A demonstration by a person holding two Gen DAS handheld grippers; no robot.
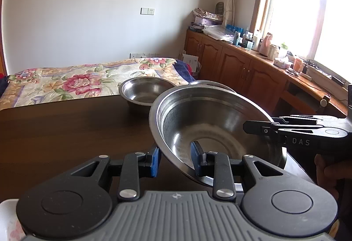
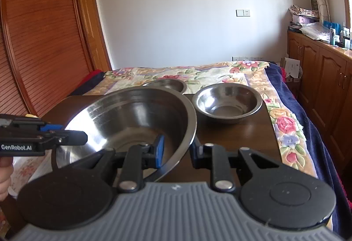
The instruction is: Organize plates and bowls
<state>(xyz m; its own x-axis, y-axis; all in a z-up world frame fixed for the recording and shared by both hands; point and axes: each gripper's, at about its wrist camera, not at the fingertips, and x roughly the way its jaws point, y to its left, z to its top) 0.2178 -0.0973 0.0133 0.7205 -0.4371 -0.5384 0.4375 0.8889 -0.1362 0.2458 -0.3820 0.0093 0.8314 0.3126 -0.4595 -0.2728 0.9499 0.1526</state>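
Both grippers, left [image 1: 176, 158] and right [image 2: 177, 152], pinched the big steel bowl [image 1: 211, 128] by opposite rim edges, tilted above the dark table [image 1: 66, 131]; lifting evenly would suit nesting toward the smaller bowl [image 2: 227, 102] at one o'clock.

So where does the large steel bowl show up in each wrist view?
Left wrist: the large steel bowl fills the centre-right of the picture, tilted.
Right wrist: the same bowl lies left of centre, in the lower half.
Shared landmark: the white wall switch plate, up and left of the bowl in the left wrist view, up and right of it in the right wrist view.
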